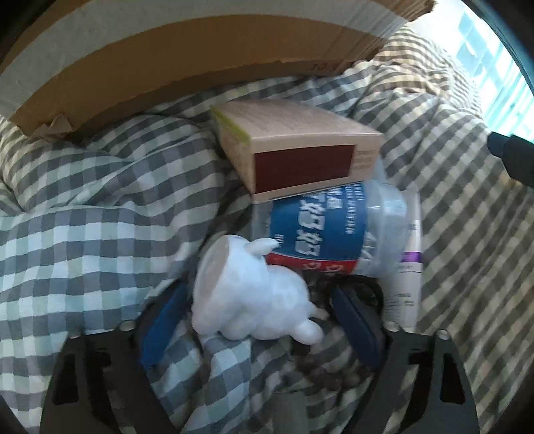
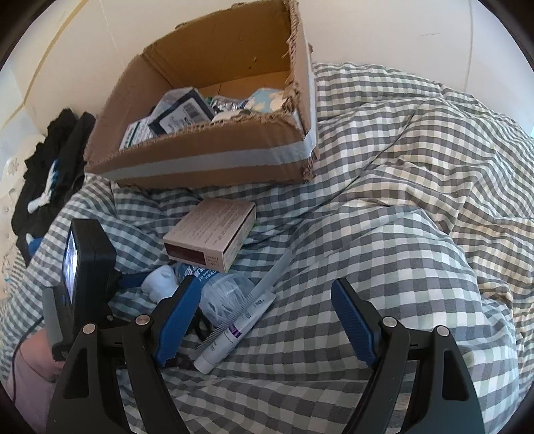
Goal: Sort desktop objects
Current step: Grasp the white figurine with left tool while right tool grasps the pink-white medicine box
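A soft white plush toy (image 1: 247,293), rounded with small stubby limbs, lies between the blue ribbed pads of the left gripper (image 1: 258,320); the jaws are spread and whether the pads press it cannot be told. Just beyond it sits one crinkled clear plastic bottle with a blue and red label (image 1: 333,230), and one flat rectangular beige cardboard carton with a dark red panel (image 1: 300,147) rests on the bottle. One white tube with a purple band (image 2: 230,334) lies just beside the bottle. The right gripper (image 2: 263,323) hangs spread wide over bare cloth, holding nothing. Everything rests on a rumpled grey and white checked quilt (image 2: 383,217). One torn brown corrugated cardboard box with a grey tape strip (image 2: 207,157), holding packets, stands on the quilt before a pale wall (image 2: 383,30).
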Demonstrator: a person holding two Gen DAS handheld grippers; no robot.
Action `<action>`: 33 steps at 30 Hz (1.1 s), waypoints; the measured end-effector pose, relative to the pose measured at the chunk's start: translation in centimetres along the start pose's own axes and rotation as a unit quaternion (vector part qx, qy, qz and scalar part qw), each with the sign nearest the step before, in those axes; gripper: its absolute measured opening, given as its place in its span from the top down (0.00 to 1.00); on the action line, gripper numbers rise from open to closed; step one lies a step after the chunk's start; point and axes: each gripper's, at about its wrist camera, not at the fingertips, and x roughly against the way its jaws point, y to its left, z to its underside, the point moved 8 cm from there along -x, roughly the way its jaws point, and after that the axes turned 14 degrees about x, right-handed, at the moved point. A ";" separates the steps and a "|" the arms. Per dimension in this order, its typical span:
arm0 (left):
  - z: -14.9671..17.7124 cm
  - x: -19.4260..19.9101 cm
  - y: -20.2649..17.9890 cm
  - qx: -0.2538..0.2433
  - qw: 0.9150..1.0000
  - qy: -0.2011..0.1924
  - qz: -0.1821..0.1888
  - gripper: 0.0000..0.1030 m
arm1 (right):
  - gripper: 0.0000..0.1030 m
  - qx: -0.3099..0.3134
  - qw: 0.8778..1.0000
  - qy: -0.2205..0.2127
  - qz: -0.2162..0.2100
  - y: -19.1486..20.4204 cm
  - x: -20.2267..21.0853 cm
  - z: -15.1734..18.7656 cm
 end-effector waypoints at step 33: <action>-3.4 7.0 12.1 0.203 0.967 -0.147 -0.036 0.38 | 0.11 -0.012 0.999 0.042 0.027 5.7 -11.7 -3.9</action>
